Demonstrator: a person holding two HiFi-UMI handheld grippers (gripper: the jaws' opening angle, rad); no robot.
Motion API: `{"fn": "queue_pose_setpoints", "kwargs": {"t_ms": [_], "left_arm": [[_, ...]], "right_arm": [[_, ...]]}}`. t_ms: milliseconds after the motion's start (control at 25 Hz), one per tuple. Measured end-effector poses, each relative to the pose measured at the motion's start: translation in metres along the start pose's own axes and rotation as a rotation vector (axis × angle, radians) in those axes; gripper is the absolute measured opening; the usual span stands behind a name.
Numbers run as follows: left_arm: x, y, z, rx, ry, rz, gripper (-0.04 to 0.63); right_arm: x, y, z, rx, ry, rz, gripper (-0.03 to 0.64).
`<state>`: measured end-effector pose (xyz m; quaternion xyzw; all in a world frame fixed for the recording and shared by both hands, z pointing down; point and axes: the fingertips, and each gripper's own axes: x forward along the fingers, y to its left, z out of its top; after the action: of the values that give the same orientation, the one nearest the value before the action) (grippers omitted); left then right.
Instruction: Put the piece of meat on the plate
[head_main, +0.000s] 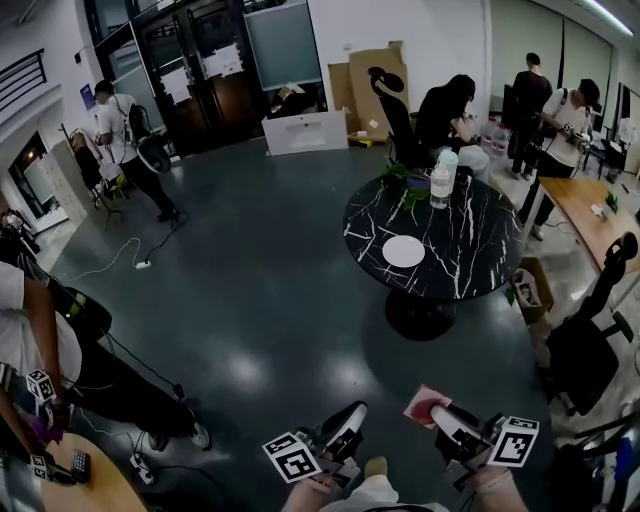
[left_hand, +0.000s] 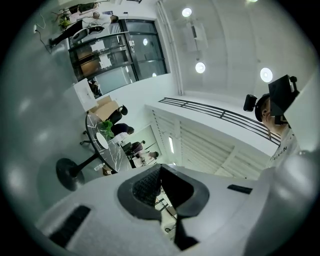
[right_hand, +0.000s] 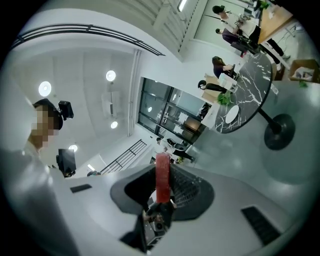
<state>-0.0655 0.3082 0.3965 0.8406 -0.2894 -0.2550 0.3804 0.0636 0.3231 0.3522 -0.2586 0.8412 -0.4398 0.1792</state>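
Note:
The piece of meat (head_main: 424, 404) is a flat red slab, and my right gripper (head_main: 437, 411) is shut on it low in the head view. In the right gripper view the meat (right_hand: 162, 176) stands on edge between the two dark pads of my right gripper (right_hand: 163, 161). The white plate (head_main: 403, 251) lies on a round black marble table (head_main: 470, 262), far ahead of both grippers. The plate (right_hand: 232, 114) also shows small at the upper right of the right gripper view. My left gripper (head_main: 348, 418) is beside the right one, shut with nothing in it (left_hand: 161, 169).
Two bottles (head_main: 441, 180) and a green plant (head_main: 404, 186) stand on the table's far side, where a person sits in a black chair (head_main: 396, 112). More people stand at left and right. A wooden desk (head_main: 592, 218), a black chair (head_main: 590, 340) and floor cables (head_main: 120, 258) surround the open grey floor.

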Motion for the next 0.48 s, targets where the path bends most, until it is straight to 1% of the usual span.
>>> {"fn": "queue_pose_setpoints", "kwargs": {"t_ms": [240, 320, 480], "left_arm": [[0.022, 0.029, 0.029, -0.004, 0.016, -0.012, 0.009], [0.031, 0.036, 0.035, -0.004, 0.022, -0.013, 0.009], [0.042, 0.048, 0.033, -0.029, 0.037, -0.011, 0.009]], "right_arm": [[0.027, -0.016, 0.026, -0.012, -0.027, -0.015, 0.086], [0.036, -0.019, 0.033, 0.0, -0.036, -0.01, 0.086], [0.039, -0.036, 0.037, 0.015, -0.025, -0.041, 0.086]]}}
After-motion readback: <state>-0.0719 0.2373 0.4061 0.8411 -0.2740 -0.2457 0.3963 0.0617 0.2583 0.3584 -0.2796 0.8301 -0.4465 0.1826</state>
